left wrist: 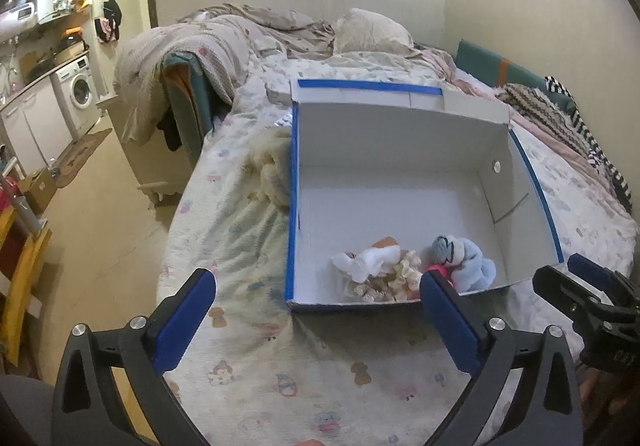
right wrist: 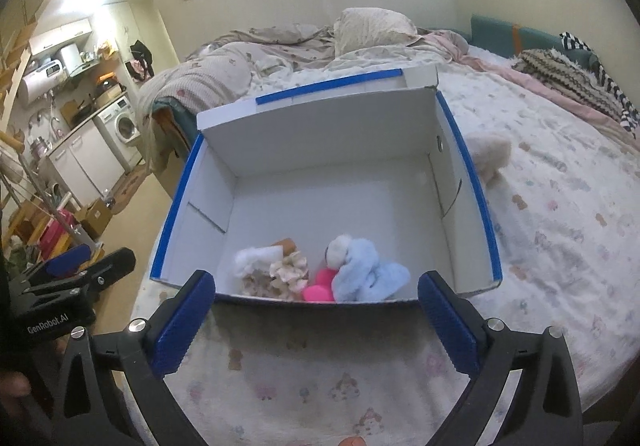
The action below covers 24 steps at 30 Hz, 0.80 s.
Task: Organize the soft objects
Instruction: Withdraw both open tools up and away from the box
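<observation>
A white cardboard box with blue-taped rims [left wrist: 400, 114] [right wrist: 320, 126] lies open on the bed. Against its near wall lie several soft toys: a white one [left wrist: 368, 260] [right wrist: 256, 258], a cream frilly one [left wrist: 396, 274] [right wrist: 286, 272], a pink one [right wrist: 320, 286] and a light blue plush [left wrist: 468, 262] [right wrist: 368, 270]. A cream fluffy toy lies on the bed outside the box, by its side wall [left wrist: 272, 170] [right wrist: 490, 156]. My left gripper [left wrist: 316, 310] is open and empty before the box. My right gripper [right wrist: 316, 314] is open and empty too.
The bed has a patterned quilt [left wrist: 248, 346] [right wrist: 560, 246], with rumpled bedding and pillows [left wrist: 360, 30] behind the box. Striped and knitted clothes [right wrist: 580, 82] lie at the far right. The floor and a washing machine [left wrist: 80, 92] are to the left.
</observation>
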Available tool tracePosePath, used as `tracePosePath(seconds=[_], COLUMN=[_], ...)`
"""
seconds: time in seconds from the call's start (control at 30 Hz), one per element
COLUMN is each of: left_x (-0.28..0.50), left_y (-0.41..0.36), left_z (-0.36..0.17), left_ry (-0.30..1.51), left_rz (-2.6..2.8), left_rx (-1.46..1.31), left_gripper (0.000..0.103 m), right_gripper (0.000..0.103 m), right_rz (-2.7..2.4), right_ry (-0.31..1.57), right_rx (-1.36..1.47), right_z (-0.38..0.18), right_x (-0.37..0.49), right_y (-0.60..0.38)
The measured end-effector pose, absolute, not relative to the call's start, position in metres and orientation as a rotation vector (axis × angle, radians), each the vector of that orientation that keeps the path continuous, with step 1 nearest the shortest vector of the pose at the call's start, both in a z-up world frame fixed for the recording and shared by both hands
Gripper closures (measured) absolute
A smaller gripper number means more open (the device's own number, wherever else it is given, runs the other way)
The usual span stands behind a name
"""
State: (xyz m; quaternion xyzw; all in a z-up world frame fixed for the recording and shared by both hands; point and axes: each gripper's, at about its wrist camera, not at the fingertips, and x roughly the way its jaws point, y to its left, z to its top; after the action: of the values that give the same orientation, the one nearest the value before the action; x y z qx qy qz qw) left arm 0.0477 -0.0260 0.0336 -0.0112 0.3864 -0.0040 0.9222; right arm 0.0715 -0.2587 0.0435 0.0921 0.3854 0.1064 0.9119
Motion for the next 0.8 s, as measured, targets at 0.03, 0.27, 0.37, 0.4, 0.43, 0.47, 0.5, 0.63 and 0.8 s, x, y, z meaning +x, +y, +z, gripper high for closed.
tracePosePath(seconds=[0.03,0.27,0.37,0.4,0.43,0.47,0.5,0.63,0.8], left_x=[0.0481,0.0524,0.0531,0.0523,0.0523,0.0524,0.0524,0.0523,0.0519], left_y=[-0.0269,-0.0285,-0.0270,-0.0265,-0.0264,-0.0263,-0.0263,-0.0274,-0.0285], left_z=[0.0321,0.0272,0.0260,0.0261,0.0260,0.0259,0.0258,0.0250,0.0255], left_ry=[0.801,0.821,0.825,0.825,0.825,0.826,0.826,0.827,0.823], left_rz=[-0.010,-0.019,-0.019,-0.019,-0.020,-0.021,-0.020,-0.027,-0.028], left_rx=[-0.023,-0.028,-0.034,-0.035,-0.035,-0.035,-0.035,-0.034,-0.032], left_gripper=[0.001,0.001,0.001,0.001,0.001,0.001,0.001,0.001,0.001], right_gripper=[0.000,0.000,0.000,0.000,0.000,0.000,0.000,0.000,0.000], right_rz=[0.219,0.183,0.175,0.174,0.173,0.173,0.173,0.170,0.168], right_ry=[0.796,0.798,0.805,0.806,0.806,0.805,0.805,0.806,0.808], right_rx=[0.191,0.168,0.174,0.177,0.179,0.180,0.180,0.185,0.191], right_z=[0.0427,0.0388,0.0375,0.0373,0.0373,0.0373,0.0372,0.0372,0.0377], right_x=[0.0716,0.0746,0.0760,0.0759,0.0758,0.0759,0.0761,0.0759,0.0758], right_y=[-0.2581,-0.2518,-0.2533,-0.2540,-0.2546,-0.2550,-0.2551,-0.2562,-0.2570])
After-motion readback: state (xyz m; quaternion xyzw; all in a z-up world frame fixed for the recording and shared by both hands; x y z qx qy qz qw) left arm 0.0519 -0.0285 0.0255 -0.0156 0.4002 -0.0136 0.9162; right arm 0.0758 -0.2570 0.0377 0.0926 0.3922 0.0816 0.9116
